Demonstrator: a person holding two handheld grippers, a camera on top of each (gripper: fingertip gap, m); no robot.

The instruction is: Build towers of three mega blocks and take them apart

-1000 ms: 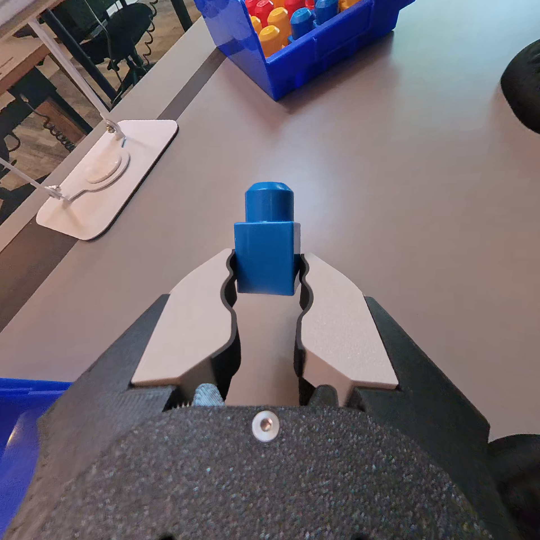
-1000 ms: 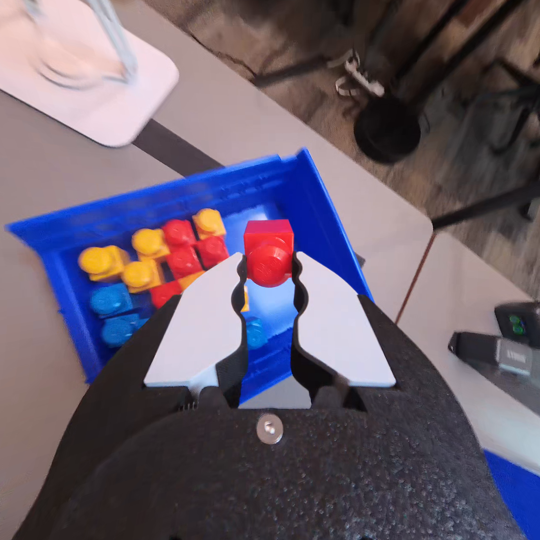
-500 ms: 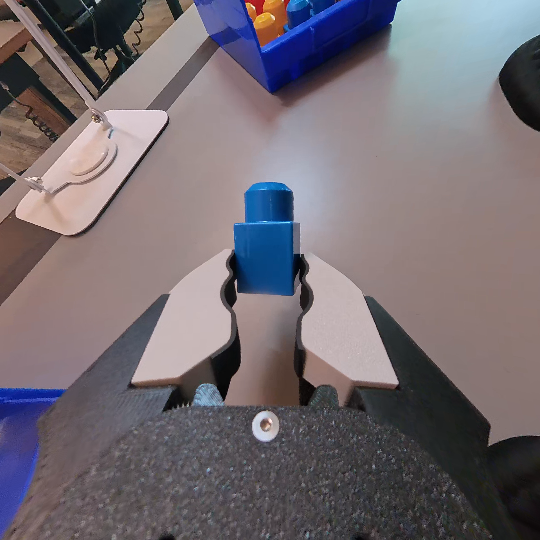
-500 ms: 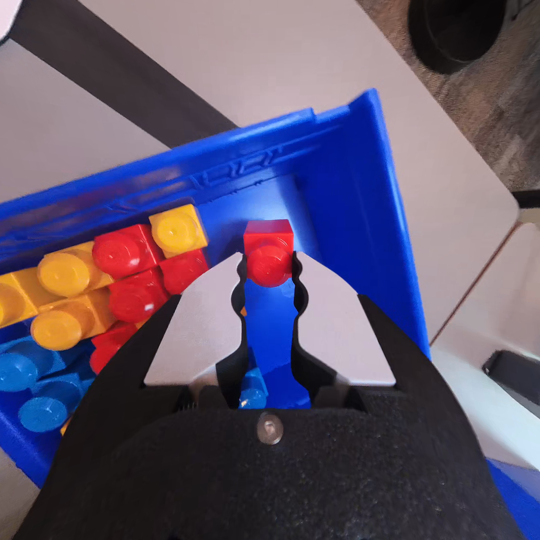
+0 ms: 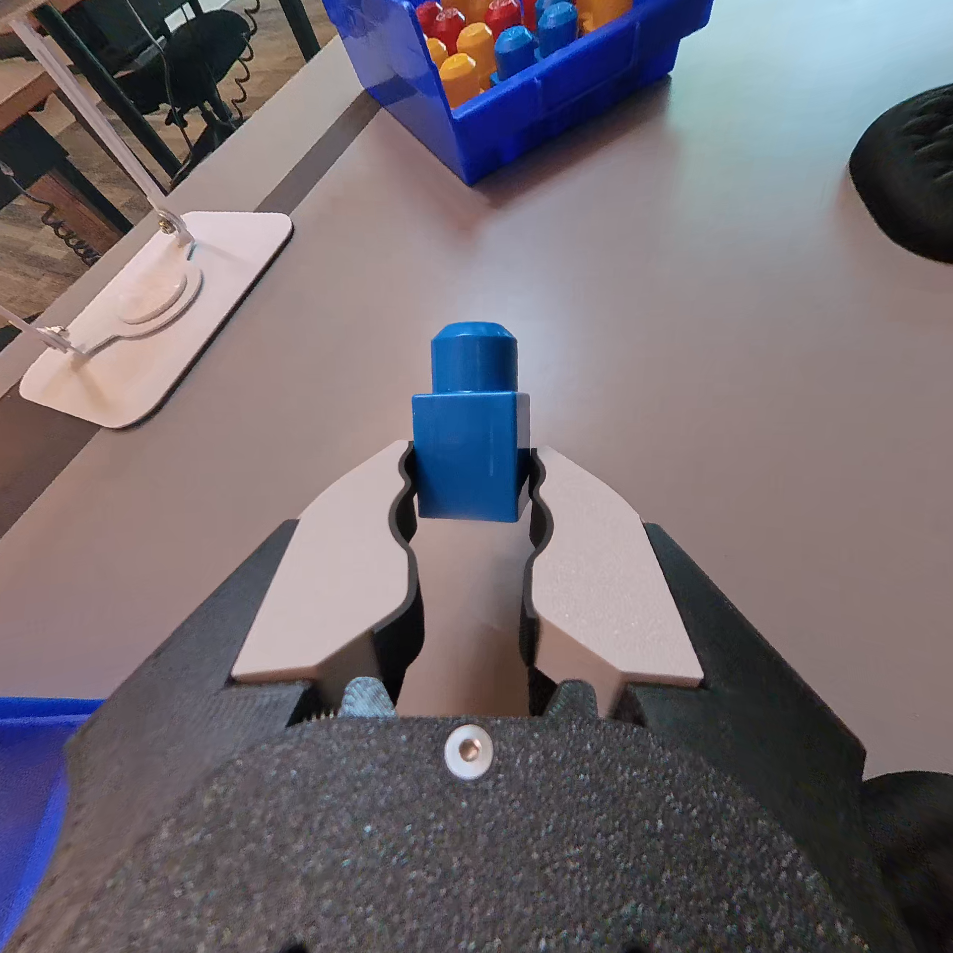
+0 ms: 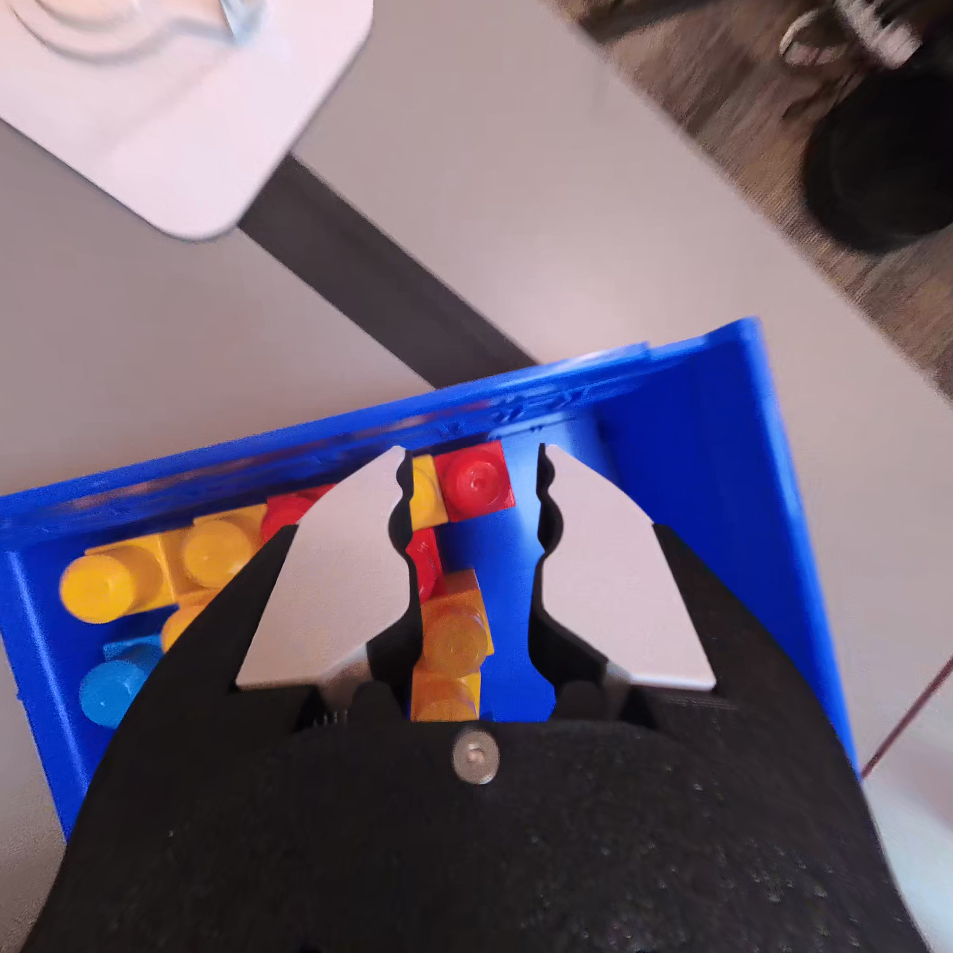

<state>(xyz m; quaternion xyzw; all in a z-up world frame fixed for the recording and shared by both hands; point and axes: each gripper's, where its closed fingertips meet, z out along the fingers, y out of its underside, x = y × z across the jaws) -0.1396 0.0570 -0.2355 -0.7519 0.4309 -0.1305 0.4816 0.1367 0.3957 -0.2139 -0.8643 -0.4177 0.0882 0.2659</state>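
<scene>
Risk lies with the left claw (image 5: pixel 469 482), clamped low on the blue block (image 5: pixel 466 454) above the worktop (image 5: pixel 670 361): a shallow grip may let it twist. Right claw (image 6: pixel 472 495) hangs open over the blue bin (image 6: pixel 686 464), red block (image 6: pixel 477 482) lying free at 12 o'clock. Motion blur obscures bin contents; claw bodies hide the rest.

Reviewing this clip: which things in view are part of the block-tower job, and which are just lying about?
Part of the job:
- blue block, clamped in the left gripper
- red block, lying in the blue bin under the open right gripper
- yellow, red and blue blocks in the bin

Lying about:
- white stand base on the table
- black round object at the right edge
</scene>
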